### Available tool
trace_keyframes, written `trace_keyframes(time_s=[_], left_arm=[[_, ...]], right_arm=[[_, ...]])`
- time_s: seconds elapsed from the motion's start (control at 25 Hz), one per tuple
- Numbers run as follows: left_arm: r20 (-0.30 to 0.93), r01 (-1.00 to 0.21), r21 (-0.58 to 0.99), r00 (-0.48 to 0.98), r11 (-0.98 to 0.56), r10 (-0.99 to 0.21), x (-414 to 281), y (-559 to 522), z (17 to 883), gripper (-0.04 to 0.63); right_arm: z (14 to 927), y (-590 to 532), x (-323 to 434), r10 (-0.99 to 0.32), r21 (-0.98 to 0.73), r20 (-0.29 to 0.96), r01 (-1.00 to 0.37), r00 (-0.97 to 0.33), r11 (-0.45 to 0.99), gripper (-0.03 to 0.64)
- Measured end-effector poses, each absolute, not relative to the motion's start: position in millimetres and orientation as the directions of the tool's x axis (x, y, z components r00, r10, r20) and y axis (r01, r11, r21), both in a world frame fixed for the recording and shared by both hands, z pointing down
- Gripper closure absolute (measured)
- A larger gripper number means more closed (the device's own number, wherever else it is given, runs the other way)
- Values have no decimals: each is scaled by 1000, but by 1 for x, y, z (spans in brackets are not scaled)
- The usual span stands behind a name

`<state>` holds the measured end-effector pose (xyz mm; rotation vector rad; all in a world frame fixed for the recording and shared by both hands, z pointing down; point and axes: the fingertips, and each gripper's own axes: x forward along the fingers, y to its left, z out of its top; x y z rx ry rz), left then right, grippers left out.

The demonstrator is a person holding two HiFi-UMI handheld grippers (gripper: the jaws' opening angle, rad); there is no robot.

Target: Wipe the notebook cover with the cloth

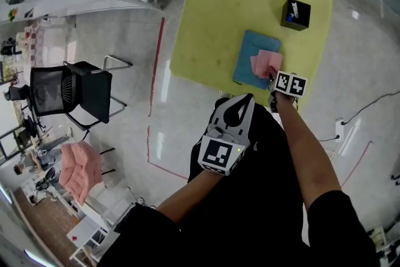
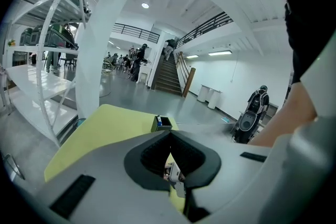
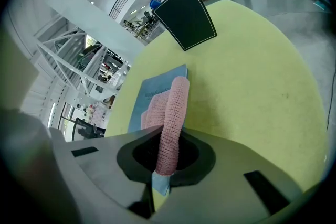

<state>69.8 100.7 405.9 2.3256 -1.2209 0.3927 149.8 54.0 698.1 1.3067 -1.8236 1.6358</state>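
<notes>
Table [image 1: 206, 40], yellow-green, filled the upper centre of the head view, and the blue notebook [image 1: 249, 53] lay toward its lower right. On that cover, the right gripper [image 1: 274, 77] pinched the pink cloth [image 1: 266, 63]. Lower centre, the left gripper [image 1: 249, 99] hung with jaws pressed together, empty.

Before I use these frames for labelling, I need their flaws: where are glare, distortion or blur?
Head view: glare streaks on the glossy floor, edges bent; the table is evenly lit. Left gripper view: heavy fisheye, dark corners, a mosaic patch at top. Right gripper view: fisheye curves the table; the cloth knit is sharp.
</notes>
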Motion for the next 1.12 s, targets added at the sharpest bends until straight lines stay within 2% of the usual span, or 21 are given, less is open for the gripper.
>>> trace_keyframes(time_s=[0.44, 0.52, 0.64, 1.12], left_arm=[[449, -799, 285, 600, -530, -662, 83, 93, 405, 589], [443, -795, 287, 605, -535, -662, 78, 90, 401, 589], [439, -789, 291, 613, -541, -657, 63, 86, 396, 589], [383, -745, 332, 667, -578, -639, -15, 48, 378, 589]], right_arm=[[702, 58, 162, -375, -600, 764, -792, -524, -116, 581], [700, 58, 164, -384, -616, 758, -772, -527, -154, 581], [693, 61, 167, -402, -624, 754, -757, -519, -193, 581], [614, 62, 93, -487, -593, 729, -799, -480, -99, 581]])
